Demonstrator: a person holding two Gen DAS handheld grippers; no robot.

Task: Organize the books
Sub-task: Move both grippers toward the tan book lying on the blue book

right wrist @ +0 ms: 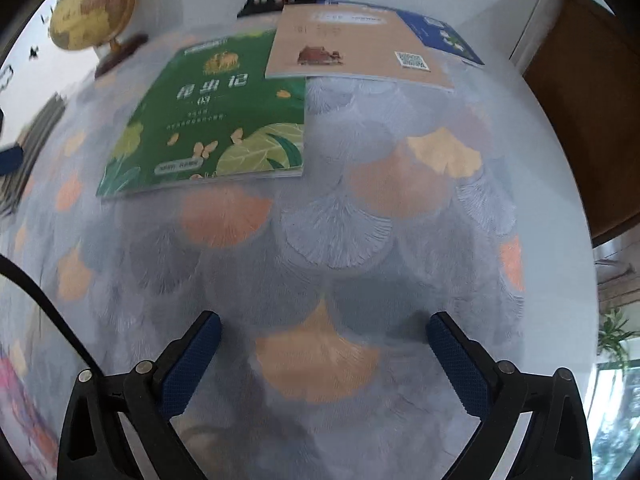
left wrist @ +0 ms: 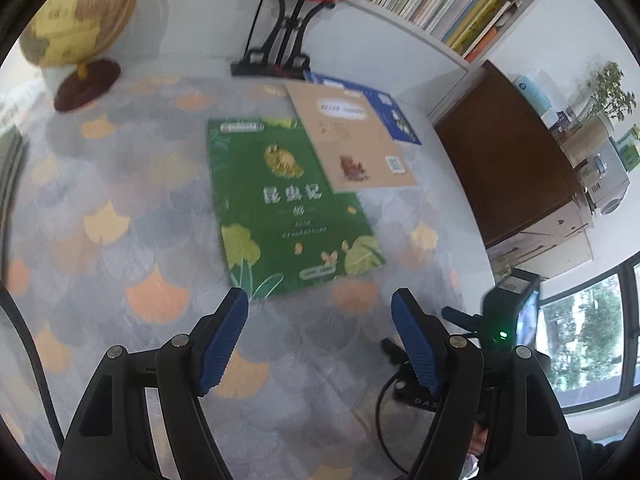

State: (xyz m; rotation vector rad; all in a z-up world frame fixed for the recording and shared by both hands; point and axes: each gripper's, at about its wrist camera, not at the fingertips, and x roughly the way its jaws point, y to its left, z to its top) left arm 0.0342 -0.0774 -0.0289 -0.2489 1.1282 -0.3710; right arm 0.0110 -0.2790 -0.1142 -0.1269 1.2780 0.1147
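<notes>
On the tablecloth (right wrist: 340,220), green book (left wrist: 288,204) lies flat; both tools (left wrist: 320,300) (right wrist: 324,324) gape apart.

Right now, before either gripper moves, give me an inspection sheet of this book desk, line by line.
Surface: table under a ginkgo-leaf patterned cloth.
Job's things: green book lies flat; tan book overlaps its far right corner and lies on a blue book.
Clutter: globe at far left; black stand behind the books.
Grippers: left gripper open, empty, near the green book's front edge; right gripper open, empty, above bare cloth.
Cables: black cable at the left edge.
Surroundings: shelf of upright books, brown cabinet, window at right.
</notes>
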